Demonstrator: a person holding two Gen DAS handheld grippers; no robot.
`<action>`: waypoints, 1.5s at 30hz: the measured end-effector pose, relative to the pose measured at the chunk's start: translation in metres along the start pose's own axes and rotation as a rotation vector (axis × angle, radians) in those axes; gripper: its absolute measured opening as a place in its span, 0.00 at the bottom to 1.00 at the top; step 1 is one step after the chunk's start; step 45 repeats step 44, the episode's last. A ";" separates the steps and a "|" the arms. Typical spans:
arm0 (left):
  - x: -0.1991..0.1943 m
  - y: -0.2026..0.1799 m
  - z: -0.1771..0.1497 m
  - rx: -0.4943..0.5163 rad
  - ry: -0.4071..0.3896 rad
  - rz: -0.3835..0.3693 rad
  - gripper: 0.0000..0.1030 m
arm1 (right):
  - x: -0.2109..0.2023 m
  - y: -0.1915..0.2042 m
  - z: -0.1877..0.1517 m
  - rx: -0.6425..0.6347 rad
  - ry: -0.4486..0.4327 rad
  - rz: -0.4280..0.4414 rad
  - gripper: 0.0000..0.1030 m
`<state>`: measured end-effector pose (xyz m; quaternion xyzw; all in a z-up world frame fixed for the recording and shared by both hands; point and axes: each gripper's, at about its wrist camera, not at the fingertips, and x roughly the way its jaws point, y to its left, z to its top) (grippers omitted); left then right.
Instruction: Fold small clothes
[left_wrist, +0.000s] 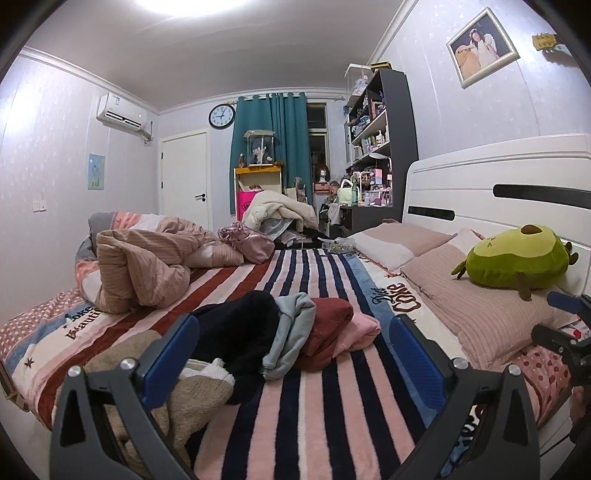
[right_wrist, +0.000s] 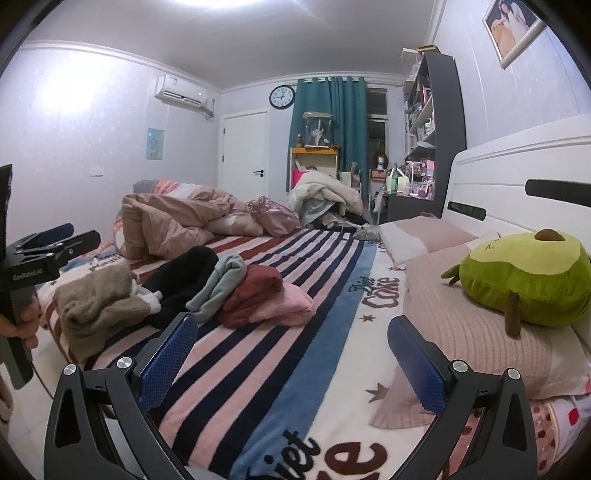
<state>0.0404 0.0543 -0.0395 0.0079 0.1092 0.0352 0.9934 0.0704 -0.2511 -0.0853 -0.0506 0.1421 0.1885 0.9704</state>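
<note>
Both tools, the left tool (left_wrist: 295, 350) and the right tool (right_wrist: 293, 350), are spread wide and hold nothing. The small clothes (right_wrist: 207, 291) lie in a row on the striped bed (right_wrist: 295, 332), near the pillows (right_wrist: 461, 332).

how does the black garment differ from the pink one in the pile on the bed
The black garment is dark and sits in a tall, rumpled mound, while the pink garment is pale and lies low and flatter. The black one lies mid-row beside the grey piece; the pink one ends the row, next to the maroon piece. Both are unfolded and untouched by either claw.
</note>
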 end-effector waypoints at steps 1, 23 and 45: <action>0.000 -0.002 0.000 0.001 -0.004 -0.001 0.99 | 0.000 0.000 0.000 -0.001 0.000 -0.001 1.00; 0.026 -0.075 -0.005 0.041 -0.025 0.073 0.99 | 0.006 -0.055 -0.009 -0.016 -0.049 0.068 1.00; 0.003 -0.065 -0.007 0.043 -0.041 0.054 0.99 | -0.017 -0.041 -0.012 -0.017 -0.058 0.056 1.00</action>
